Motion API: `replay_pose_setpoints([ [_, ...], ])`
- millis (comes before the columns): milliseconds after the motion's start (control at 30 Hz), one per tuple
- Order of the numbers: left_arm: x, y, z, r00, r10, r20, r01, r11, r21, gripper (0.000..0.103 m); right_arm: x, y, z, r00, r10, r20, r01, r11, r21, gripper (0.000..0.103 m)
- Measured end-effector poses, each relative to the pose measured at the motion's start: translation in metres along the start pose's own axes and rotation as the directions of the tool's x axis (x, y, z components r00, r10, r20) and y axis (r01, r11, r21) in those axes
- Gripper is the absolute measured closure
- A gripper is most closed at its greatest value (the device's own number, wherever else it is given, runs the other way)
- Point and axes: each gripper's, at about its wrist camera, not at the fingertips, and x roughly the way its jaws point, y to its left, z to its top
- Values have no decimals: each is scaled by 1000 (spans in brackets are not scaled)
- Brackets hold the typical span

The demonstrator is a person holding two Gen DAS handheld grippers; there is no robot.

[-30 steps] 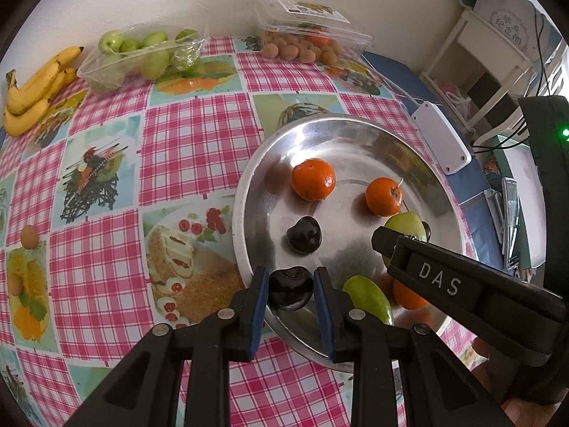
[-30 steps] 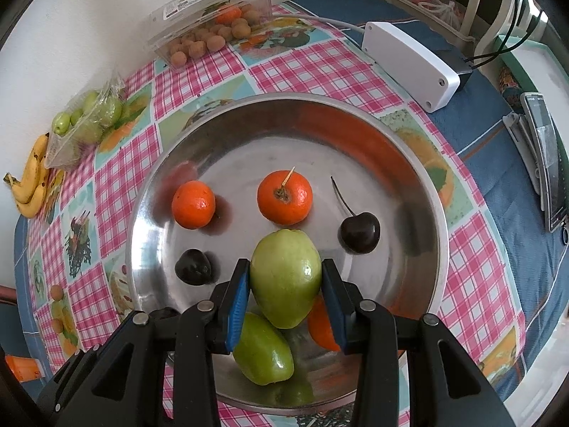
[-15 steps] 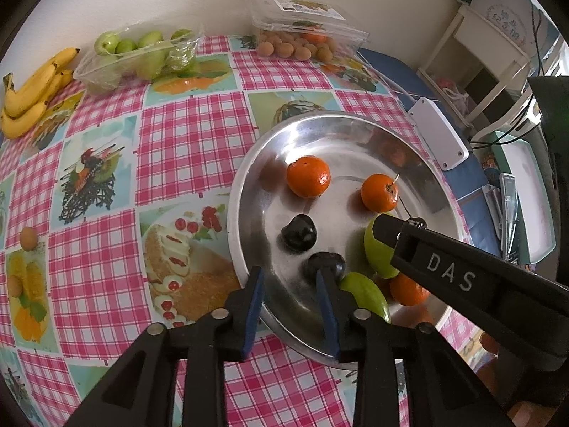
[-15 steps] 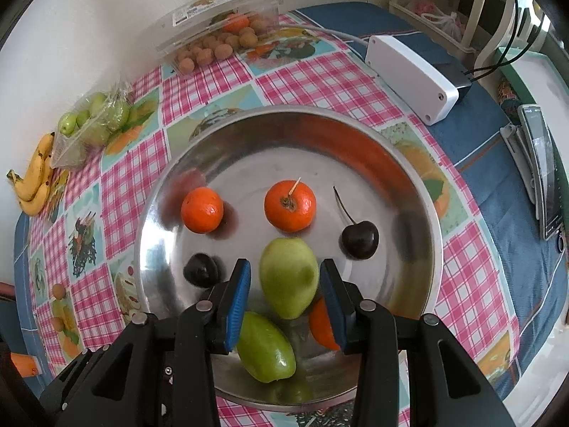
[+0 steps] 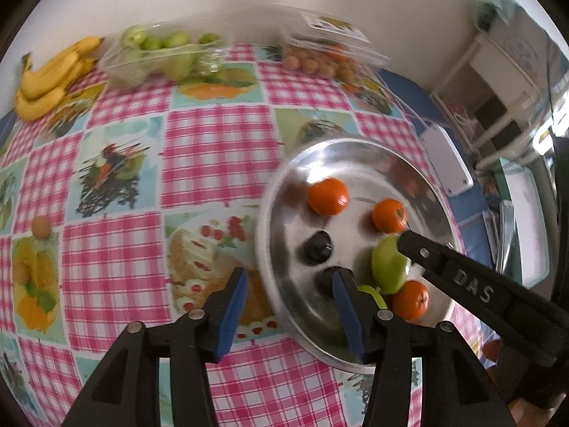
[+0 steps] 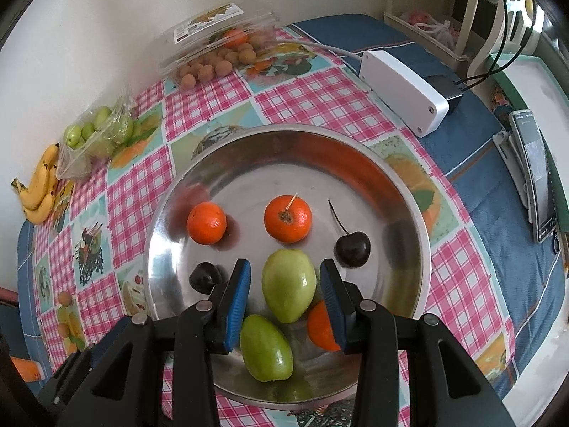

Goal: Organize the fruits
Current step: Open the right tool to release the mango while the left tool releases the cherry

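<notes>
Right wrist view: a green fruit (image 6: 288,284) is seen lying in the steel dish (image 6: 409,192) between the right gripper's (image 6: 284,300) parted jaws, untouched, the left gripper's (image 5: 290,302) jaws opening empty; another fruit must be fetched.

Steel plate (image 6: 409,192) on the table holds three mandarins (image 6: 287,219), two green fruits (image 6: 288,284) and three dark cherries (image 6: 352,249). One mandarin (image 6: 320,327) half hidden. One green fruit (image 6: 266,348) near the front rim.
</notes>
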Motion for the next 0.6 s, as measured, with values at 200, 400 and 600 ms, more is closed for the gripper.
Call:
replay_pose_setpoints([
  [200,-11,35,7,998,51,27,-48,993,-107,46,-1,4,-1,1000,-3,0,3,1000,-12,61],
  [400,-25,71,12,995,77,58,-63,974,-216,45,-4,18,-5,1000,-3,8,3,998,-58,61],
  [600,-32,96,13,992,105,69,-81,955,-284,45,-9,31,-9,1000,10,16,-9,995,-101,62],
])
